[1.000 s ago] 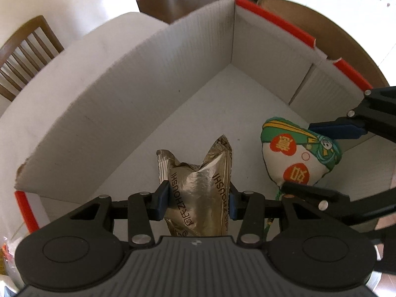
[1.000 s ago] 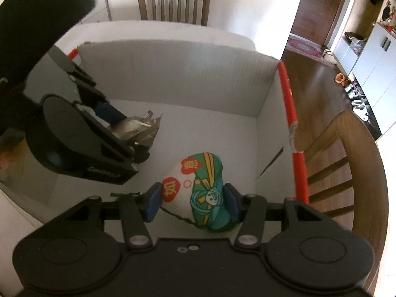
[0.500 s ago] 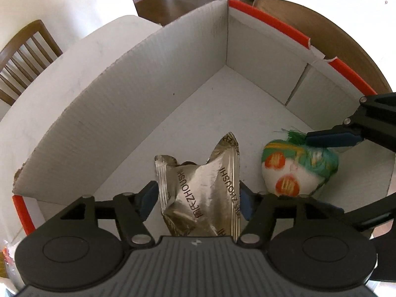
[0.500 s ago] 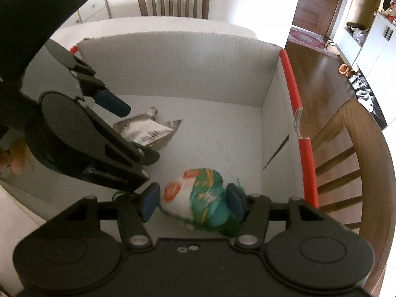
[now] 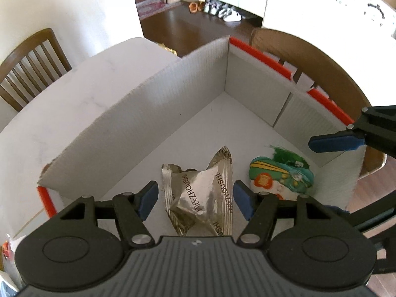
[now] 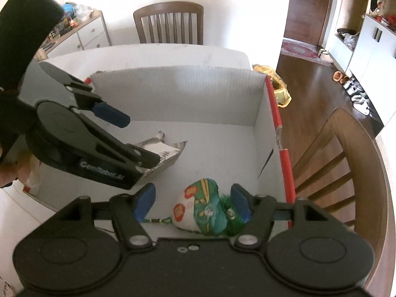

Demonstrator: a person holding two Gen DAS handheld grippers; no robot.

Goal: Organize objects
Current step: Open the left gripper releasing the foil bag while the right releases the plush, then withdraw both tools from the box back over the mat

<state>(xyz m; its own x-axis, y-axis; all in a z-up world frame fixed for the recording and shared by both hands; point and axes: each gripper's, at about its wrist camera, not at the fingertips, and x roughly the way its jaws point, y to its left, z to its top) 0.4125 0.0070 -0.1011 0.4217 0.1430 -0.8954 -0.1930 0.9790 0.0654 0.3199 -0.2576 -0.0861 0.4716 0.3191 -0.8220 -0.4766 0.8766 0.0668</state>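
Observation:
A white cardboard box (image 5: 138, 128) with red edge strips stands on the white table. On its floor lie a gold foil snack packet (image 5: 200, 193) and a green and white stuffed sachet (image 5: 279, 175). My left gripper (image 5: 195, 198) is open above the packet, its blue pads clear of it. My right gripper (image 6: 190, 201) is open above the sachet (image 6: 200, 208), pads apart from it. In the right wrist view the left gripper (image 6: 118, 138) partly hides the packet (image 6: 165, 151).
Wooden chairs stand at the table's far side (image 6: 170, 22), right (image 6: 339, 163) and left (image 5: 27, 66). A white sideboard with clutter (image 6: 79, 32) stands by the wall. A yellow bag (image 6: 277, 84) lies beyond the box. Dark wood floor lies beyond.
Both grippers opened and let go of the packet and the sachet, which now lie on the box floor. Both grippers have risen and pulled back.

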